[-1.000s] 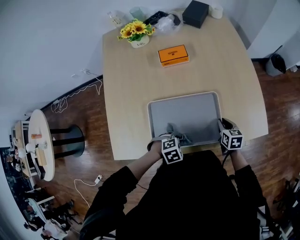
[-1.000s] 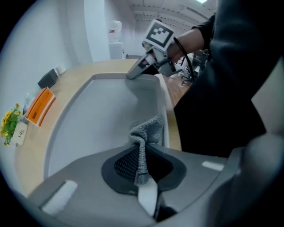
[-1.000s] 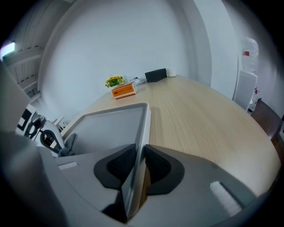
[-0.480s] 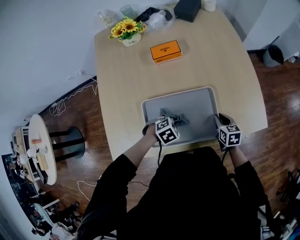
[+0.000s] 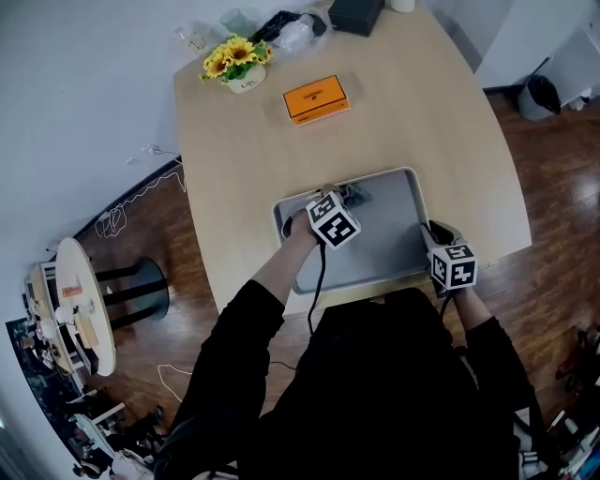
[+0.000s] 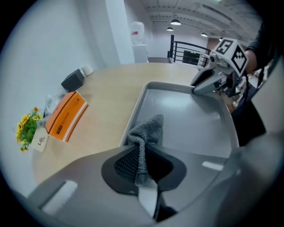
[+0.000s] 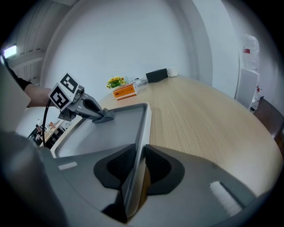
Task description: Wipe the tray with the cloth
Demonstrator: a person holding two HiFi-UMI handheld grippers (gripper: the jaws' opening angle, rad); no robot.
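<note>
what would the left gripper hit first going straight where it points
Probably the tray's far rim, beside where the right gripper clamps it; before that lie only the cloth the left gripper holds and bare tray floor.

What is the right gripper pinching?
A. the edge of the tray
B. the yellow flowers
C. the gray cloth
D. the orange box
A: the right gripper is clamped on the rim of the tray, while the cloth is pinched in the left gripper.

orange box (image 5: 317,99) | sunflowers (image 5: 232,58) | black box (image 5: 356,14) | all on wooden table (image 5: 422,103)
</note>
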